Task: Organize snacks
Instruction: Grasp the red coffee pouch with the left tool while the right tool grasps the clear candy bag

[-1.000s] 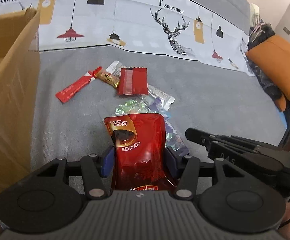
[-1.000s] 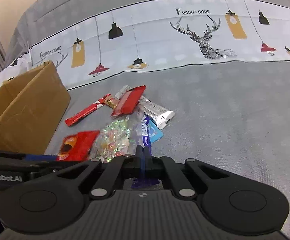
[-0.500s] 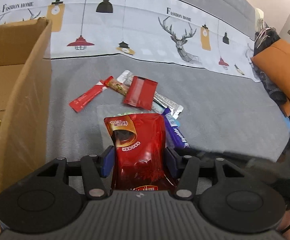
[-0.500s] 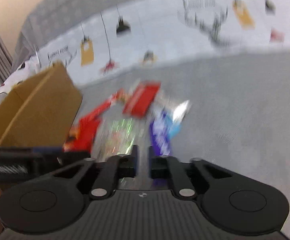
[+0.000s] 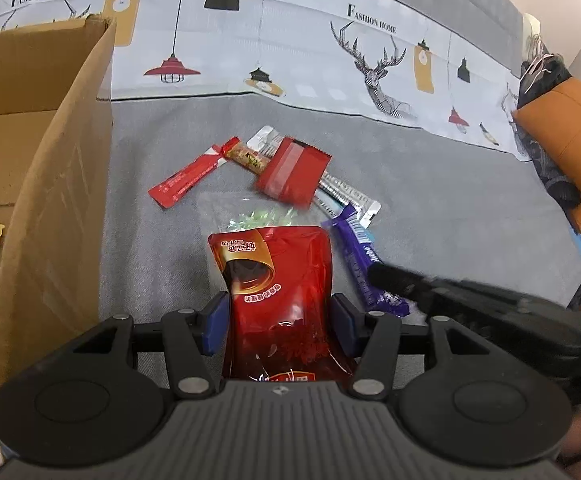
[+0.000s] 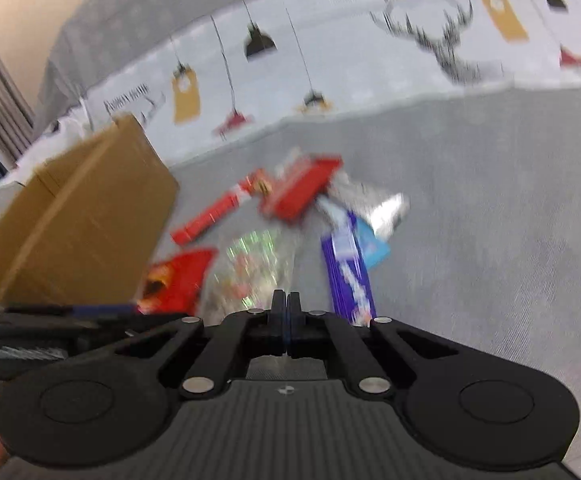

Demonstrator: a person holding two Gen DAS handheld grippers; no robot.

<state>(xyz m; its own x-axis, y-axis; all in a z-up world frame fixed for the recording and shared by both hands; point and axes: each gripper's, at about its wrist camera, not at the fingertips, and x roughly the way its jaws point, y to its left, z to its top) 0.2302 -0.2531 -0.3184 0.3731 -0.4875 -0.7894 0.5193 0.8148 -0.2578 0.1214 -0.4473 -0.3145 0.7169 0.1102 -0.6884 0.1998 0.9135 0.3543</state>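
Box (image 5: 38,184) sits left of the left tool (image 5: 280,320), which pinches the red pouch (image 5: 278,280) lengthwise; right tool (image 6: 285,320) pressed together, empty.

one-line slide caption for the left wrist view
Left gripper clamps a glossy red snack pouch beside an open cardboard box, loose wrapped snacks on grey bedding ahead.

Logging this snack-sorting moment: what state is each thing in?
Left claw: shut on the red pouch.
Right claw: shut, empty.
Cardboard box: open.
Purple bar: lying loose on the grey cover.
Red sachet: lying atop other snacks.
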